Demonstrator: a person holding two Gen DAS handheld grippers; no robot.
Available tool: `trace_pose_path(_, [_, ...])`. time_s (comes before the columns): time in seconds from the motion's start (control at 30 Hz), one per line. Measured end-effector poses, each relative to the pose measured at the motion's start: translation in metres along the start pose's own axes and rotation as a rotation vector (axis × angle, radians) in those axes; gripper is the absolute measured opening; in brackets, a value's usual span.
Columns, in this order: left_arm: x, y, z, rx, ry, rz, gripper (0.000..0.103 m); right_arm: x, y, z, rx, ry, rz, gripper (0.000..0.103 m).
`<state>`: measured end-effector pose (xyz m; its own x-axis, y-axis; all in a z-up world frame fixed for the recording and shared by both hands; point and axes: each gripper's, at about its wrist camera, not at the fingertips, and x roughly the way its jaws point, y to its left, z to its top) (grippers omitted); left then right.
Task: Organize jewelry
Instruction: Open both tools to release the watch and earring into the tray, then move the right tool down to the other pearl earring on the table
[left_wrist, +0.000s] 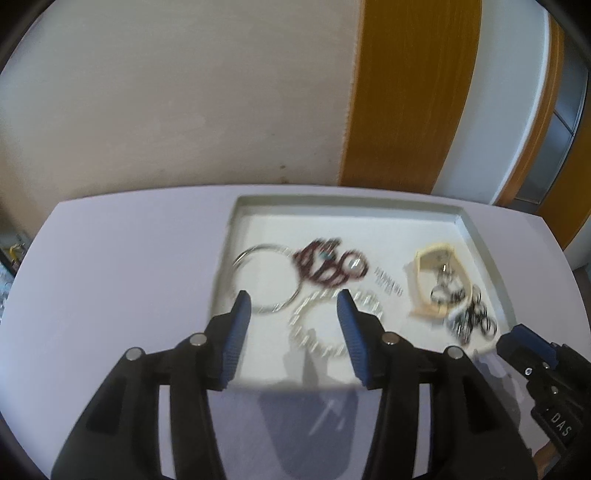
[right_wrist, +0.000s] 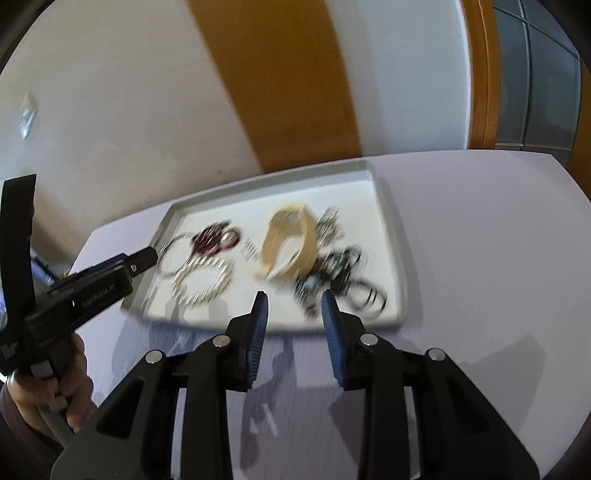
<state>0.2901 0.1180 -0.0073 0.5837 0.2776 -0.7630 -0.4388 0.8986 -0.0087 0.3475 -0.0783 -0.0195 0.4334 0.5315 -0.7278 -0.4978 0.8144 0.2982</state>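
White shallow tray (left_wrist: 480, 236) on a pale lavender table (left_wrist: 129, 258), loaded with blurred jewelry. Along the tray's left side: a thin silver hoop bangle (left_wrist: 258, 280), overlapped at its upper right by a tangle of dark red beaded bracelets (left_wrist: 325, 266), and just below, a pearl-like beaded bracelet (left_wrist: 325, 325). Toward the right side: a cream bangle (right_wrist: 291, 240) tilted on edge, with small silver pieces (right_wrist: 328, 225) beside it and a heap of thin black rings (right_wrist: 351, 284) at its near corner. Behind the table, a cream wall (left_wrist: 166, 110) with an ochre vertical panel (left_wrist: 406, 92) and a glazed door (right_wrist: 535, 74) at far right. Left gripper (left_wrist: 293, 306) spread wide and holding nothing, fingers hovering over the tray's near left portion, above the hoop and the pearl-like bracelet. Right gripper (right_wrist: 293, 306) likewise parted and holding nothing, tips poised over the tray's near edge, close to the black rings; contact not discernible through the blur.
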Motion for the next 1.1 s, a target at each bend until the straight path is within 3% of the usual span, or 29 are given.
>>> trace_pose_path(0.53, [-0.063,0.056,-0.122,-0.038,0.007,0.042,0.054,-0.023,0.051,-0.089,-0.089,0.05,0.0,0.032])
trace_pose_path(0.8, [-0.09,0.072,-0.161,-0.04,0.011,0.035,0.059,-0.015,0.068,-0.102,-0.108,0.055,-0.043,0.032])
trace_pose_path(1.1, [-0.102,0.075,-0.18,-0.027,0.021,0.026,0.06,-0.003,0.08,-0.106,-0.119,0.065,-0.067,0.032])
